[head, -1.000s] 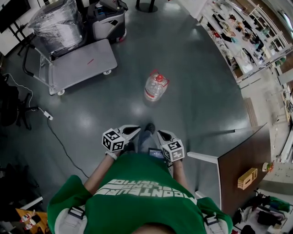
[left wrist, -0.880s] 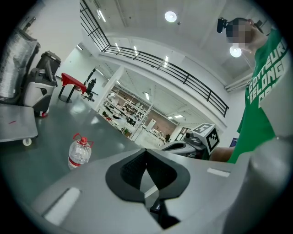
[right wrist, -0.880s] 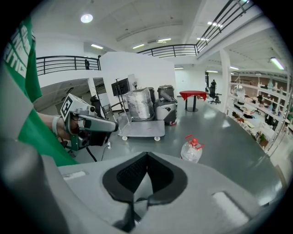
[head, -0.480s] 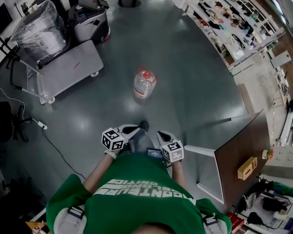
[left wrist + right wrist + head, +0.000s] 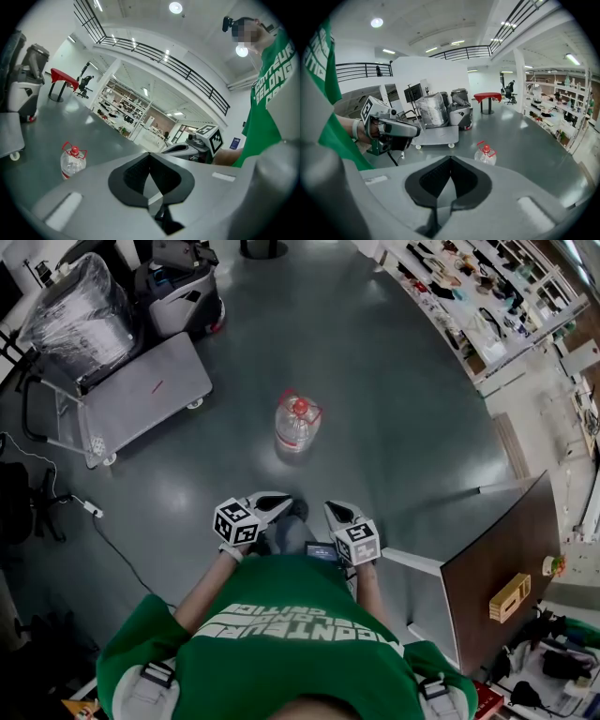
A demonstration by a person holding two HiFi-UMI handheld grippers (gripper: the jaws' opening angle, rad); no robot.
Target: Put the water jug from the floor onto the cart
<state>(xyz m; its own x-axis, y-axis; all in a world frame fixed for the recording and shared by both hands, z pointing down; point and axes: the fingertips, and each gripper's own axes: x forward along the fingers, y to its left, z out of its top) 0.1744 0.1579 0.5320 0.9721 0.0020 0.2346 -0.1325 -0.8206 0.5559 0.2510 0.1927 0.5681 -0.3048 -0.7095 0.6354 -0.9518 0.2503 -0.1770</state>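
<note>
In the head view the water jug stands upright on the floor, a little above the middle of the frame, straight before me. My left gripper and my right gripper are side by side below it, close to my body and well apart from the jug. The cart is in the upper left, apart from the jug. A wrapped bundle is at the cart's left end; I cannot tell if it rests on the cart or behind it. A machine stands above the cart, at the top edge. A cable lies on the floor at the left. A table is at the lower right, with a small block on it. Shelves fill the upper right corner.
</note>
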